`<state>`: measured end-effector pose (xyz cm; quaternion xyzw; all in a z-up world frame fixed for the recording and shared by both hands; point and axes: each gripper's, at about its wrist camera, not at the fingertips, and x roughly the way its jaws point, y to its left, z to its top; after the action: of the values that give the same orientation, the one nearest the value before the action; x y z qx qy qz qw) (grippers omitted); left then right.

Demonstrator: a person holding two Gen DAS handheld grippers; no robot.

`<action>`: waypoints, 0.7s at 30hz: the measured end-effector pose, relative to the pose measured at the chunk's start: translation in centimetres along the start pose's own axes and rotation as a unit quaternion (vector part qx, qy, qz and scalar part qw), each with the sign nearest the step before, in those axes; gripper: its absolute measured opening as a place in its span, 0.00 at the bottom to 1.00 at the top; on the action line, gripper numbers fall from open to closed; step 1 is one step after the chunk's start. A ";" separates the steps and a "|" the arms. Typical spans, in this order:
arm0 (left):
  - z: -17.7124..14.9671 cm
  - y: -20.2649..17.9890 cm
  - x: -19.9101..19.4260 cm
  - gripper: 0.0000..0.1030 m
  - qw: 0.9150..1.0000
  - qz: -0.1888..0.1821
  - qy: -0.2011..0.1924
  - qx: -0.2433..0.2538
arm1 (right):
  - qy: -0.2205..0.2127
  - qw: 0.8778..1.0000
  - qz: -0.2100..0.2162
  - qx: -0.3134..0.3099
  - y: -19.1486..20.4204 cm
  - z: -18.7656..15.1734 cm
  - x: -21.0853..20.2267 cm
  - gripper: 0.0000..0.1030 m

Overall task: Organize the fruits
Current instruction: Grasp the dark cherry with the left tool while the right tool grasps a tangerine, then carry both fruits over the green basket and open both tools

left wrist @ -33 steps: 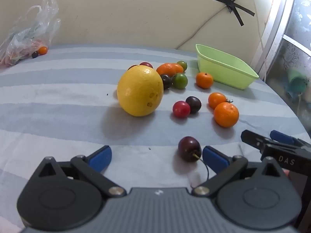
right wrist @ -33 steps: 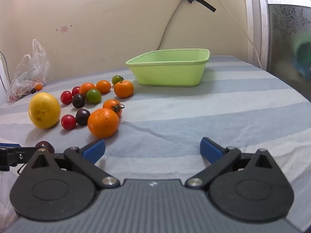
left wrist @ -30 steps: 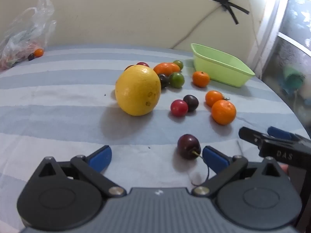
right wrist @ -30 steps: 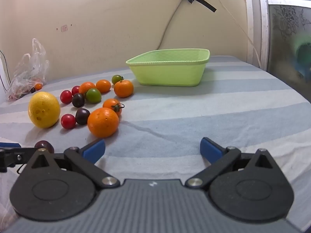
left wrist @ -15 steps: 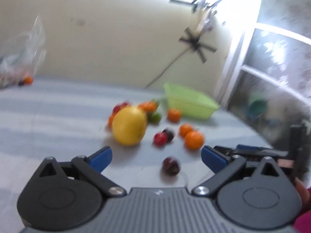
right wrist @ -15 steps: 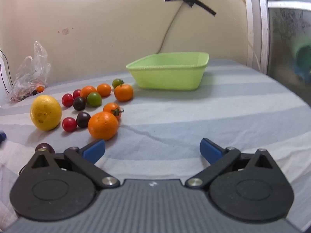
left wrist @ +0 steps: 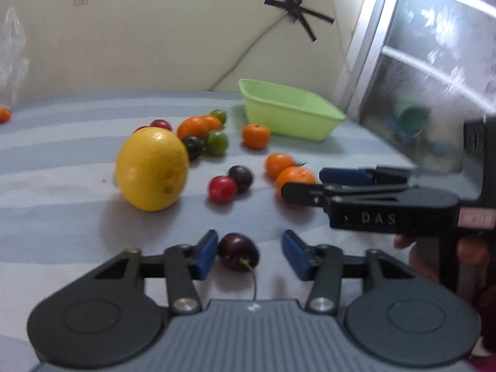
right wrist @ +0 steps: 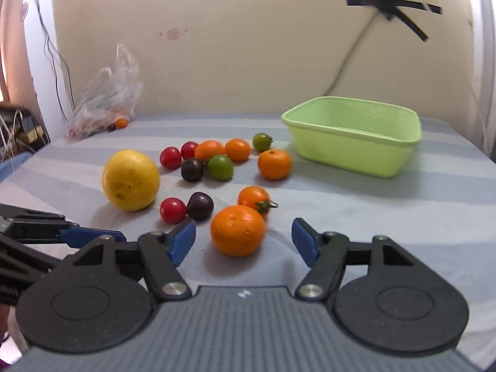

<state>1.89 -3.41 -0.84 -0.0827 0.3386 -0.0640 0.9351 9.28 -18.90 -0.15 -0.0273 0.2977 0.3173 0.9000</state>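
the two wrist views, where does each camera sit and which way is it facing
Left wrist: on the left gripper, looking down along its closing fingers at a dark cherry between them; the right gripper and part of a hand show at right.
Right wrist: on the right gripper, facing an orange between its closing fingers, not yet gripped; the left gripper crosses at lower left.
Shared: yellow citrus, green basket, striped cloth.

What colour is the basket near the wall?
The basket is light green, plain; the right wrist view shows it best.
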 end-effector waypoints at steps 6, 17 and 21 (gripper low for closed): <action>1.0 1.5 -0.5 0.29 0.998 -0.044 -0.003 -0.042 | 0.009 1.000 0.015 -0.006 -0.8 -0.5 0.2 0.42; 17.4 -1.9 10.0 0.29 0.984 -0.167 0.002 -0.063 | -0.127 0.987 -0.098 0.014 -9.2 5.3 -1.2 0.42; 19.6 -2.2 16.1 0.29 0.986 -0.134 0.026 -0.097 | -0.108 0.987 -0.121 0.001 -10.5 7.0 2.0 0.43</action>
<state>26.68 -6.20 4.38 -0.2163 0.3534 -0.1571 0.8965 20.30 -24.56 3.01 -0.0278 0.1933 0.2064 0.9588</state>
